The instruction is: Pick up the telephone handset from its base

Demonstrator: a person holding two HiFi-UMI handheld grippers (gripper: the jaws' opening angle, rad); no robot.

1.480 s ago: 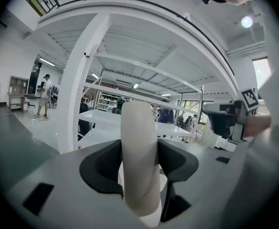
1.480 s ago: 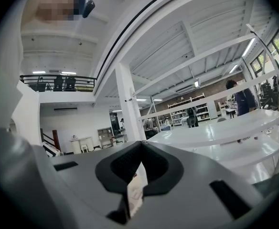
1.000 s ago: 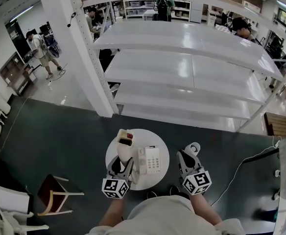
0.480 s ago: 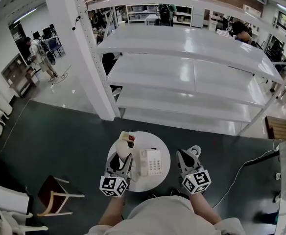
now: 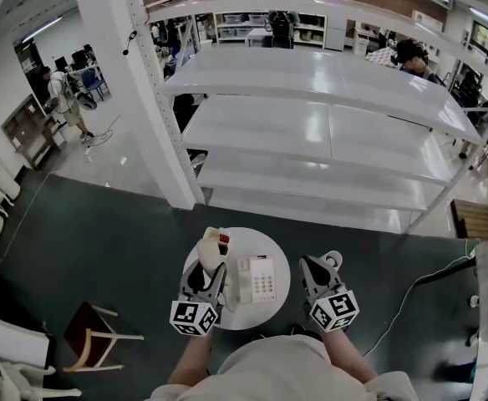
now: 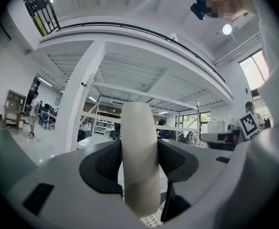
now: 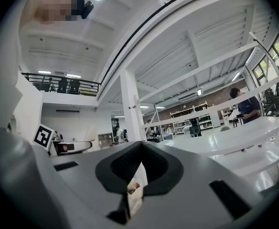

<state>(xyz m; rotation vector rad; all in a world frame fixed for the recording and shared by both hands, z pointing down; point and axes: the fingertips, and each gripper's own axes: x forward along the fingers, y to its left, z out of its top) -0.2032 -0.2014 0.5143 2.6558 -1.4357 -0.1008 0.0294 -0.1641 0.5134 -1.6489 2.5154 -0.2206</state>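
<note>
A cream telephone handset (image 5: 212,254) is clamped in my left gripper (image 5: 205,277), held over the left part of a round white table (image 5: 271,306). Its far end carries a dark red patch. In the left gripper view the handset (image 6: 139,166) stands upright between the two jaws, which press on its sides. The white telephone base (image 5: 256,279), with its keypad showing, lies on the table just right of the handset. My right gripper (image 5: 316,267) hovers at the table's right edge, shut with nothing in it. In the right gripper view its jaws meet (image 7: 135,175).
A tall white shelving unit (image 5: 311,132) with several bare shelves stands beyond the table, next to a white pillar (image 5: 135,82). A small chair (image 5: 94,332) sits at the left on the dark floor. A white cable (image 5: 411,286) runs along the floor at the right. People stand far off.
The head view has shifted slightly. The left gripper keeps its hold on the handset, beside the base. The right gripper stays where it was.
</note>
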